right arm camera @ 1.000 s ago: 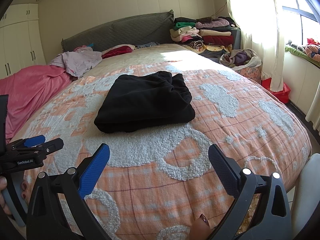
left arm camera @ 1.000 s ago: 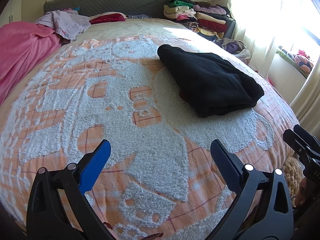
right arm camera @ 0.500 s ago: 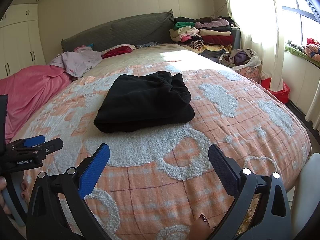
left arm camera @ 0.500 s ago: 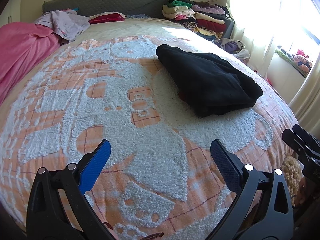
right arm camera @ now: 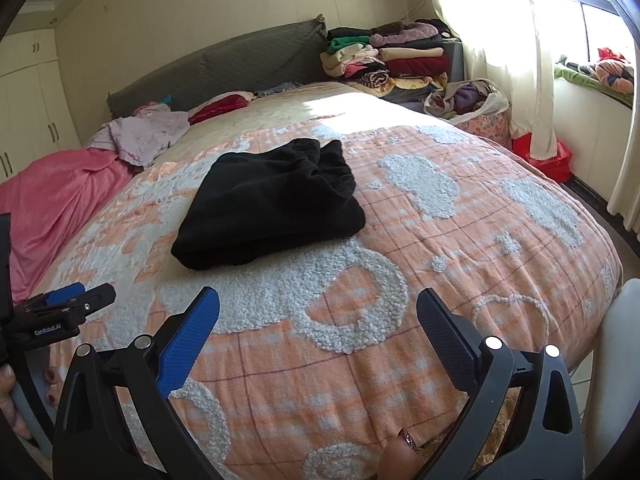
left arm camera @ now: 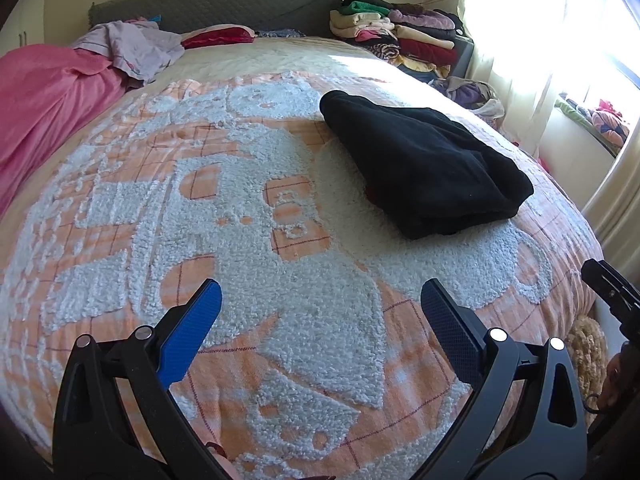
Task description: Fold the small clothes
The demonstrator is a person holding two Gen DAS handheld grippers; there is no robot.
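- Lying folded in a thick bundle, the black garment (right arm camera: 272,204) is sitting at the centre of the right wrist view and at the right of centre in the left wrist view, resting on the orange-and-white bedspread (right arm camera: 400,280), well apart from both tools.
- Bulging at its upper right end, the bundle is looking loosely stacked; a one-sided pinch is likely to peel off only the top layer and undo the fold.
- Hovering at the bottom of the frame, the left hand-held gripper (left arm camera: 320,312) is standing wide apart and holding nothing, and the right hand-held gripper (right arm camera: 318,314) is doing the same.
- Closing low over the bed is risking a bite of tufted bedspread along with the cloth, since the pile is soft and raised.
- Giving way under pressure, the bed is likely to let the bundle slide rather than crease cleanly.
- Crowding the upper left of the frame, the pink blanket (left arm camera: 48,100) and lilac clothes (left arm camera: 132,46) are offering little spare room there.
- Towering at the upper right, the stack of folded clothes (right arm camera: 384,60) is looking easy to topple if more is added carelessly.
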